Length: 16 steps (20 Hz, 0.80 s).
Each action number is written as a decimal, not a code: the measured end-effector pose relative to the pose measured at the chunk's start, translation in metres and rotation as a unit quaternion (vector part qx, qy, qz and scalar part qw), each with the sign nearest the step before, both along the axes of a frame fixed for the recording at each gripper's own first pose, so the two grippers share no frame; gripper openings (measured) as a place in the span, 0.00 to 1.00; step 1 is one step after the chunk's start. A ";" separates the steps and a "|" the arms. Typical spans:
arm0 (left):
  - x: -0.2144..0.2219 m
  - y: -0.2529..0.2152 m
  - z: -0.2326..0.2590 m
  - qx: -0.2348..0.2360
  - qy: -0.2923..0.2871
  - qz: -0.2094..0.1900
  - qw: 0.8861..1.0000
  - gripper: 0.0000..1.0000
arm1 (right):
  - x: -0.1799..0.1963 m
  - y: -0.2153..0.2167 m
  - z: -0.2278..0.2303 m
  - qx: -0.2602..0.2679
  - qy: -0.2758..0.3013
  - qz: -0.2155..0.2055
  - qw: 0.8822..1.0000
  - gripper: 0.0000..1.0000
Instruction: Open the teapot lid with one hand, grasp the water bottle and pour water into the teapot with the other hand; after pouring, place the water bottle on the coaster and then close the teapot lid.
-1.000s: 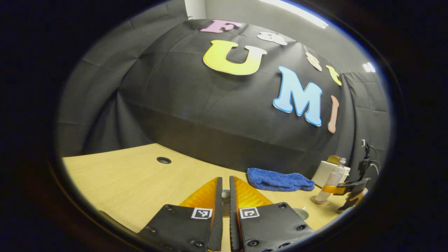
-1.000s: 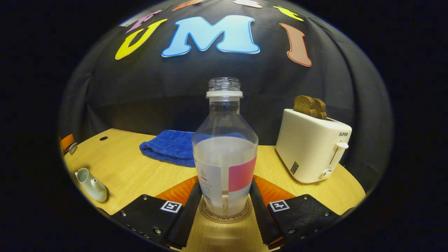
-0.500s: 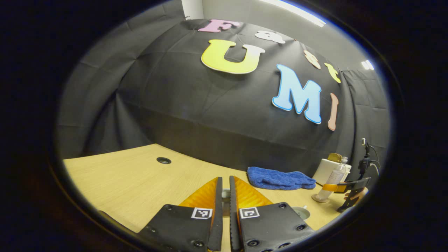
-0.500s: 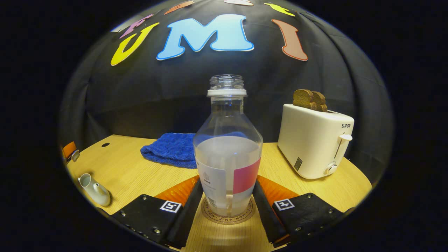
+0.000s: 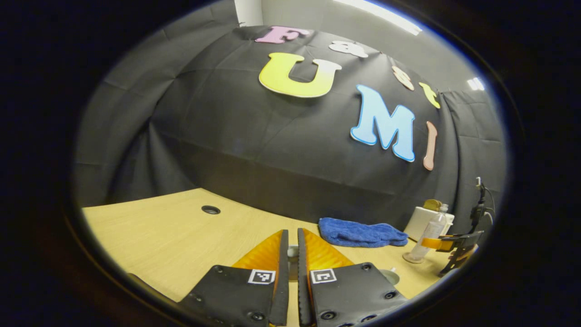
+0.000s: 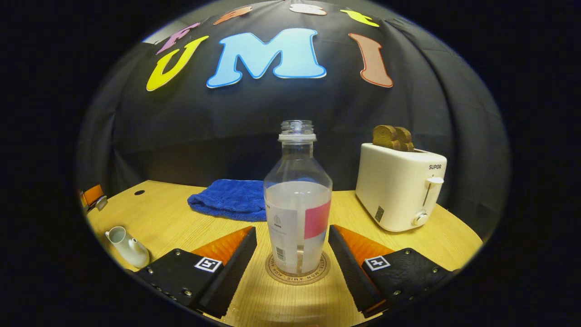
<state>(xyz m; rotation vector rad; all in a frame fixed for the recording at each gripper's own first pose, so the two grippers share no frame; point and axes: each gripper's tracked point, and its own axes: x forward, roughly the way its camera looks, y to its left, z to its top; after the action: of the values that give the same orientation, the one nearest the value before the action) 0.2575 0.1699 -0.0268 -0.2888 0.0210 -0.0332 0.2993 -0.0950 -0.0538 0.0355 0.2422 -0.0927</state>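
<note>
On the coaster the bottle is seen standing upright, about half full, with the right gripper spread wide and clear of it on both sides, so pouring and set-down can be judged finished. Between the nearly closed fingers of the left gripper a small pale piece is pinched, judged to be the lid; whether both fingers press on it cannot be told. Far to the left, the teapot is seen open-topped. Only closing the lid is judged left.
</note>
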 end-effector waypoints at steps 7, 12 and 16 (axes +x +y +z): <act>-0.002 -0.036 0.005 0.019 -0.003 -0.041 0.999 0.18 | -0.052 0.001 0.011 0.010 -0.030 -0.002 0.999 0.98; -0.013 -0.075 0.021 0.029 -0.017 -0.077 0.996 0.18 | -0.090 0.011 0.014 -0.012 -0.031 0.010 0.999 0.98; -0.019 -0.106 0.017 0.037 -0.009 -0.107 0.994 0.18 | -0.109 0.010 0.026 -0.053 -0.060 0.009 0.997 0.98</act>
<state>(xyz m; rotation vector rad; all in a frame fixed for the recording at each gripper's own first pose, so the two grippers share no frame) 0.2385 0.0637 -0.0097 -0.2116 0.0345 -0.2478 0.1904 -0.0850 -0.0274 -0.0663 0.1182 -0.0849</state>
